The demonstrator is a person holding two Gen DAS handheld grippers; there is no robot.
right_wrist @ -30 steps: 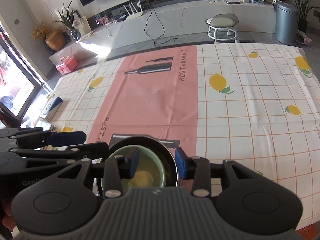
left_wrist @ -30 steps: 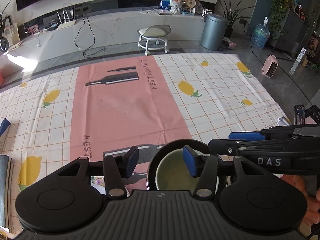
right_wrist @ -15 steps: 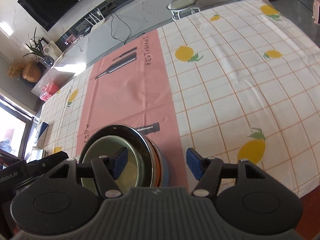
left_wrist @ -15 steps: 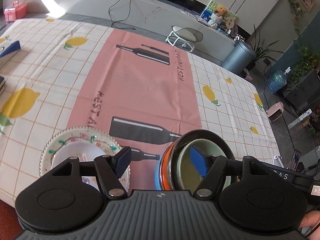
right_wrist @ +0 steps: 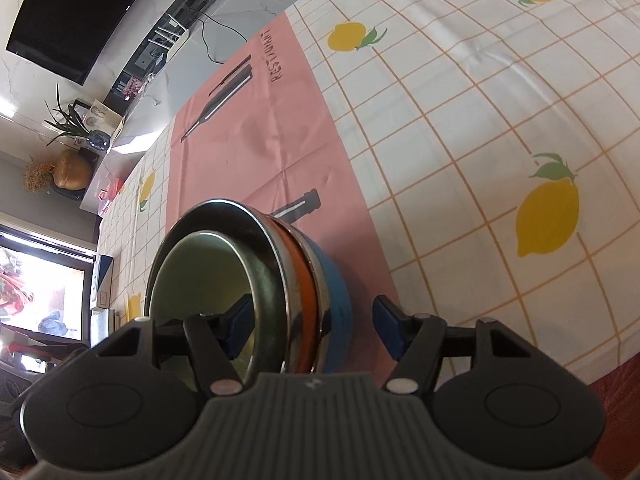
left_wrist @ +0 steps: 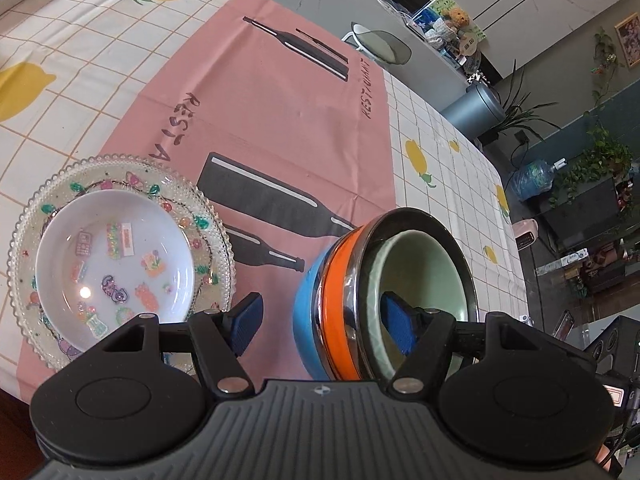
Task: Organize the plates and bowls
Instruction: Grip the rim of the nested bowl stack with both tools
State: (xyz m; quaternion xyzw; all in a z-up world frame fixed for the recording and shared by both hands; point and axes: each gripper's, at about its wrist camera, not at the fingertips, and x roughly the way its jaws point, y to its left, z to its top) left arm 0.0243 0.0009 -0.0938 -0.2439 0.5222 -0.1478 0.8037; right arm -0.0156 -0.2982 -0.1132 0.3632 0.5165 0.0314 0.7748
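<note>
The stack of bowls stands on the pink strip of the cloth covering the tabletop, near its front edge, with a claw astride each side of its rim. The left claw has one blue pad inside the innermost bowl and the other outside, out over the cloth; the jaws stand wide, with clear gaps on both sides of the wall, gripping nothing. The right claw straddles the opposite side the same way, its left pad inside the bowls and its right pad outside the blue wall and apart from it, so it also has hold of nothing. Each claw's jaws widened a moment ago and then held. The stack nests four bowls: a pale green bowl innermost, inside a shiny metal bowl, inside an orange bowl, inside a blue bowl at the bottom. Just left of the stack, apart from it, lies a clear glass plate with a beaded rim and coloured fruit motifs; in it sits a shallow white bowl scattered with small colourful stickers.
</note>
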